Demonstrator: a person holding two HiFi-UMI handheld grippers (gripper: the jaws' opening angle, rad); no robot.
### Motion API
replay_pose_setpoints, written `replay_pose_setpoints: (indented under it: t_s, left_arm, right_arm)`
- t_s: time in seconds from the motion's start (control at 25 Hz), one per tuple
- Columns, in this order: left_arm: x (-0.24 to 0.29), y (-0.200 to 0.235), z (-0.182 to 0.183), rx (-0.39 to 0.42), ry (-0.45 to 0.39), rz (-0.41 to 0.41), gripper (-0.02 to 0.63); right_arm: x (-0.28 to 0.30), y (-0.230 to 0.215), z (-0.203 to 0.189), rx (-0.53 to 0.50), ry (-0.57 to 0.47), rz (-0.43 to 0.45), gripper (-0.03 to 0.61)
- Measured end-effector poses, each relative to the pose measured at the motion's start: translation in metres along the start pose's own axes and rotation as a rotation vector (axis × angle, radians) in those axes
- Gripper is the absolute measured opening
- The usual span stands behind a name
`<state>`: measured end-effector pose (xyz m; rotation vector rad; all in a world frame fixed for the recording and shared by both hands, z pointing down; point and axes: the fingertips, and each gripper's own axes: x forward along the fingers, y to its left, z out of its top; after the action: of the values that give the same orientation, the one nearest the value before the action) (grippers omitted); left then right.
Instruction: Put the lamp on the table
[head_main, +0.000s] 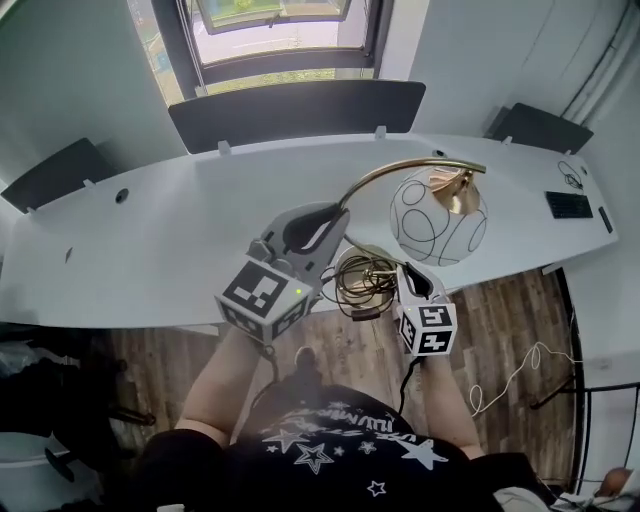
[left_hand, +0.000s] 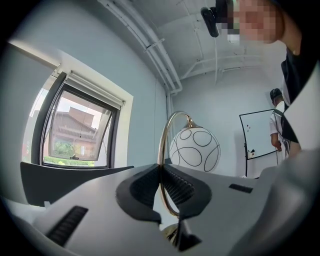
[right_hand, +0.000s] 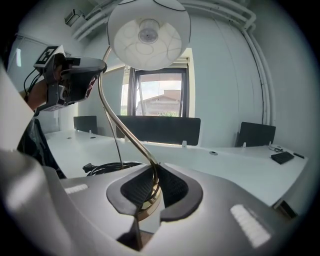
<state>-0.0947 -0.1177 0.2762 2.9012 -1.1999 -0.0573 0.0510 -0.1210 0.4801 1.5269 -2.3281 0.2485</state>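
Note:
The lamp has a white globe shade with black loops and a curved brass stem. It is held in the air over the near edge of the long white table. My left gripper is shut on the stem partway up; the thin brass rod runs between its pads, with the globe beyond. My right gripper is shut on the stem just above the brass base. A dark cord is coiled at the base. The globe hangs overhead in the right gripper view.
Dark partition panels stand along the table's back edge under a window. A black device lies at the table's far right. A loose cable trails on the wood floor. A person stands by a whiteboard.

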Motion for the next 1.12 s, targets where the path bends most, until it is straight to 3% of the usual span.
replay_pose_setpoints:
  t_s: [0.32,0.6,0.88,1.12]
  left_arm:
    - [0.028,0.058,0.004,0.007,-0.013,-0.065,0.032]
    - [0.056,0.071,0.000,-0.014,0.015,-0.111,0.032]
    - [0.103,0.070,-0.004,-0.020,0.038,-0.084,0.032]
    - [0.148,0.076,-0.007,0.004,0.059,0.007,0.031]
  right_arm:
    - [0.050,-0.004,0.026,0.028,-0.002,-0.066,0.038]
    - [0.065,-0.023,0.027,0.041,0.027,-0.110,0.038]
    - [0.085,-0.063,0.026,0.052,0.024,-0.080,0.038]
    - [0.120,-0.102,0.033,0.035,0.037,0.015,0.038]
